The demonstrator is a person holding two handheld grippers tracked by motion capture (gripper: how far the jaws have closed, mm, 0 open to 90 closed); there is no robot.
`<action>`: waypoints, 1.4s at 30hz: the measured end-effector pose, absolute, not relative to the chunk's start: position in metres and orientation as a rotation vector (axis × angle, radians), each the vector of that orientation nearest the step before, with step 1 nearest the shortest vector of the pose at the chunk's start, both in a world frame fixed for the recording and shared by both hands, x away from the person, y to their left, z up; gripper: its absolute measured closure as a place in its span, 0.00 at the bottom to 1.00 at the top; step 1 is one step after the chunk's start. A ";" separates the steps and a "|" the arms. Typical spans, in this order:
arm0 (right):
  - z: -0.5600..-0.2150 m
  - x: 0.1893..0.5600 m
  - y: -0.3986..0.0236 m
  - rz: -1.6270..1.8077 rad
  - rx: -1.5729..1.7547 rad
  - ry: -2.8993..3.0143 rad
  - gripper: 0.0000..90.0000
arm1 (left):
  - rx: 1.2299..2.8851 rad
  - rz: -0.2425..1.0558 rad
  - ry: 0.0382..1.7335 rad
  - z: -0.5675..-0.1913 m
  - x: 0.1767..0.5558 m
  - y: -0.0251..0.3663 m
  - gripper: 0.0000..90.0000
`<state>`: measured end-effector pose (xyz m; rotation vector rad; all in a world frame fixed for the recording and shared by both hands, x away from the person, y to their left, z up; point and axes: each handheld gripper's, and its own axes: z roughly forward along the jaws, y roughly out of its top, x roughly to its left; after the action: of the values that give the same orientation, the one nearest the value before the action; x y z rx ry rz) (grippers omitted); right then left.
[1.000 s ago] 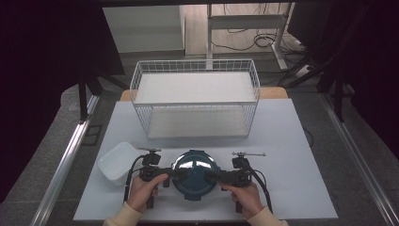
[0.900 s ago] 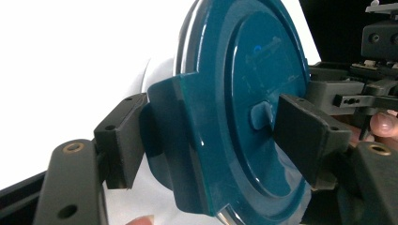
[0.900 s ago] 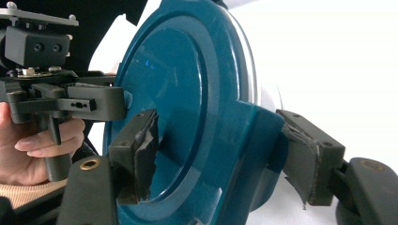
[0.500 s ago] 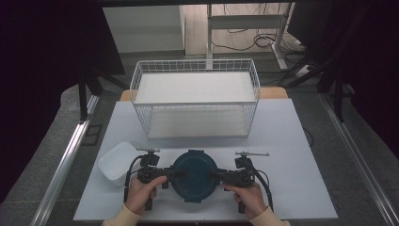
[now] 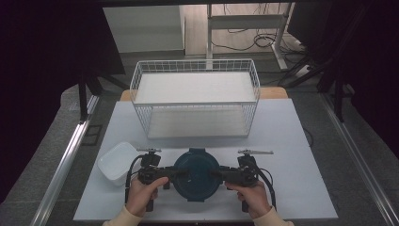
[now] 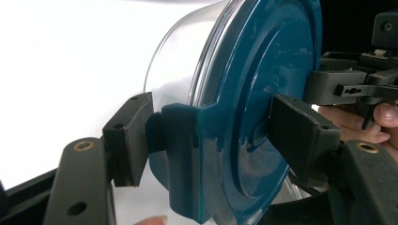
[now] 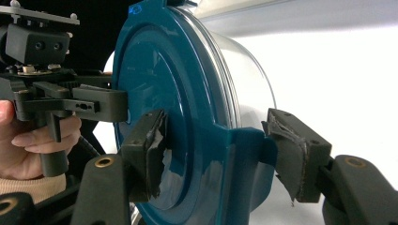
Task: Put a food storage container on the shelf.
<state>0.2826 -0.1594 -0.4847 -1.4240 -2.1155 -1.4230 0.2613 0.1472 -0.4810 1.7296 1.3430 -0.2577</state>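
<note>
Round clear container (image 5: 196, 174) with a dark teal clip lid (image 6: 263, 93) sits at the near middle of the white table (image 5: 291, 141), between the two grippers; what it holds cannot be told through the lid. From the left, the left gripper (image 5: 176, 174) clamps one teal side latch (image 6: 180, 154) between its pads, its jaws having just closed in on it. From the right, the right gripper (image 5: 216, 174) likewise pinches the opposite latch (image 7: 248, 159), its jaws also just drawn in. Just left of the left hand (image 5: 143, 194) rests an open white tub (image 5: 117, 162), seemingly empty. Farther off stands a white wire basket (image 5: 195, 101) with nothing visible inside.
</note>
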 end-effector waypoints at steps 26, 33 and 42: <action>-0.451 0.290 -0.160 -1.474 -1.351 -2.216 0.44 | 1.714 -0.232 1.311 -0.452 0.266 0.147 0.37; -0.433 0.297 -0.159 -1.488 -1.333 -2.236 0.44 | 1.713 -0.204 1.290 -0.435 0.273 0.147 0.37; -0.412 0.311 -0.160 -1.508 -1.303 -2.261 0.44 | 1.709 -0.173 1.283 -0.416 0.282 0.145 0.37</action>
<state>0.3108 -0.1596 -0.4125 -1.3035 -2.2605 -1.5081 0.2823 0.1453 -0.4163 1.7089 1.2829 -0.1726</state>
